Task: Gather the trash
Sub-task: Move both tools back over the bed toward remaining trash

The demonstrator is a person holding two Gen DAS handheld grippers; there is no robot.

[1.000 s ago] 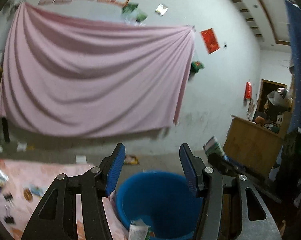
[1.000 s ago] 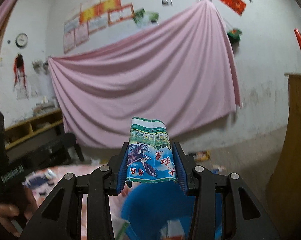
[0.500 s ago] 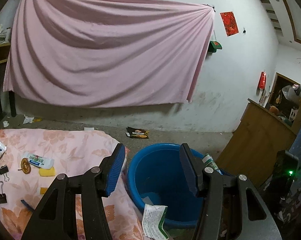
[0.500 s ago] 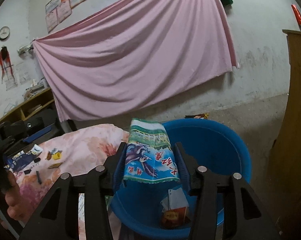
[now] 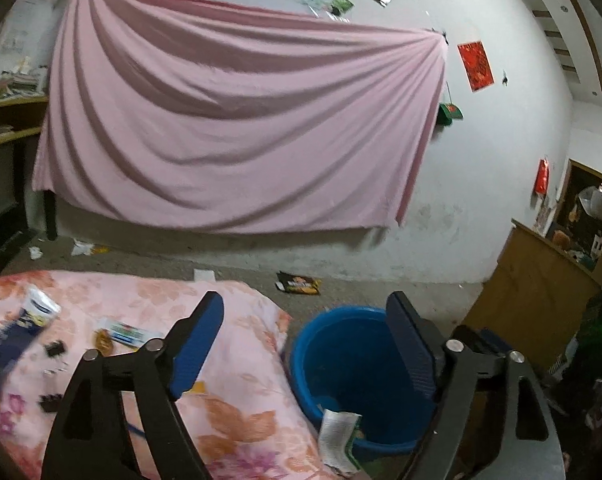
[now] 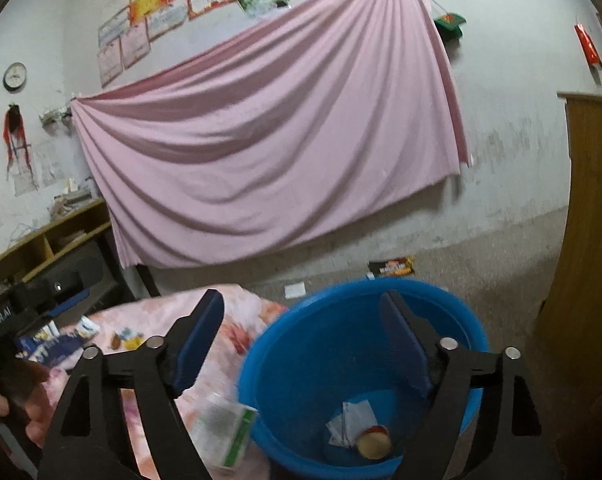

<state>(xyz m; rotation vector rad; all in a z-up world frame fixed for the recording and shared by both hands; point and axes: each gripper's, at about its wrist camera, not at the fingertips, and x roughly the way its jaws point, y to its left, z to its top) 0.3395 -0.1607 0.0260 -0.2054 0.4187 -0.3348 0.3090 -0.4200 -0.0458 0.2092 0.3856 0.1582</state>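
My right gripper (image 6: pixel 303 344) hangs over the blue bucket (image 6: pixel 453 320), its jaws opening with nothing between them. White wrappers (image 6: pixel 353 422) and a round lid (image 6: pixel 375 444) lie in the bucket's bottom. A green-and-white packet (image 6: pixel 225 432) sits blurred between bucket and table. My left gripper (image 5: pixel 305 344) is also opening and empty, over the gap between the floral-clothed table (image 5: pixel 241 408) and the bucket (image 5: pixel 341 360). The same packet (image 5: pixel 339 436) leans at the bucket's near rim. A blue-and-white pouch (image 5: pixel 17 332), a wrapper (image 5: pixel 129 334) and binder clips lie on the table.
A wooden cabinet (image 6: pixel 581 280) stands close on the bucket's right. A dark snack wrapper (image 5: pixel 299 283) and paper scraps lie on the floor by the wall. A pink sheet (image 5: pixel 229 140) hangs on the wall. A person's hand (image 6: pixel 5 400) holds the left gripper's handle.
The right jaws spread and the printed packet they held is gone from between them. The left jaws widened too, and the left view swung left, showing more of the table.
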